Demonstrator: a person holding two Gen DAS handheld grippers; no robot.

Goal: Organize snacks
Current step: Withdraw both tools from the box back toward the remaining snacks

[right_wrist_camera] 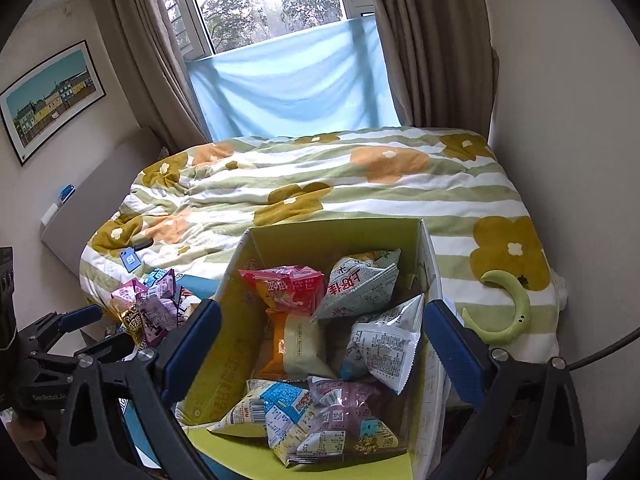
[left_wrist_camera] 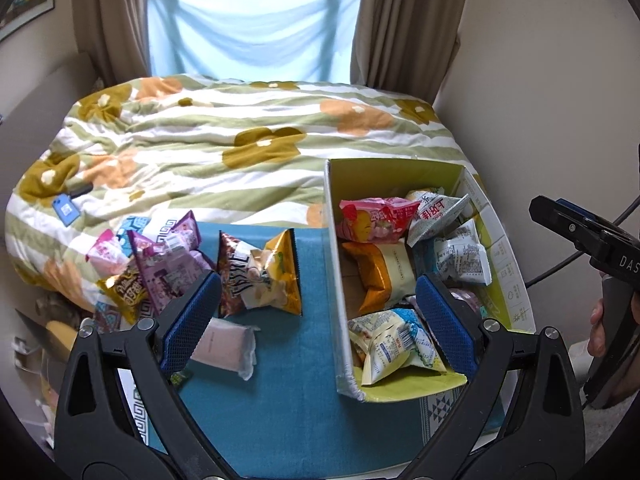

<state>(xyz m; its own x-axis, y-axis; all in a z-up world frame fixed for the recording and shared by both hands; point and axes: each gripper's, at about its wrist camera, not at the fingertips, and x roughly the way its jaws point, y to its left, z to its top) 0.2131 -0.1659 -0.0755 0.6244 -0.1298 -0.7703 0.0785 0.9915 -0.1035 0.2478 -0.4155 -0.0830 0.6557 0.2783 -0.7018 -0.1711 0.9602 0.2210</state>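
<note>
**Left wrist view: loose packets sit by a full box**

Left gripper and right gripper both have jaws wide, holding nothing. Snack packets lie left on the blue cloth; the box stands right, heaped. Soft bed under a window: packets could slide or spill over.

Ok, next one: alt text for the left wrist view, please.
Open left tongs hover empty over a teal cloth, between loose snack bags on the left and a cardboard box partly filled with snacks on the right. A floral duvet and a curtained window lie behind.
</note>
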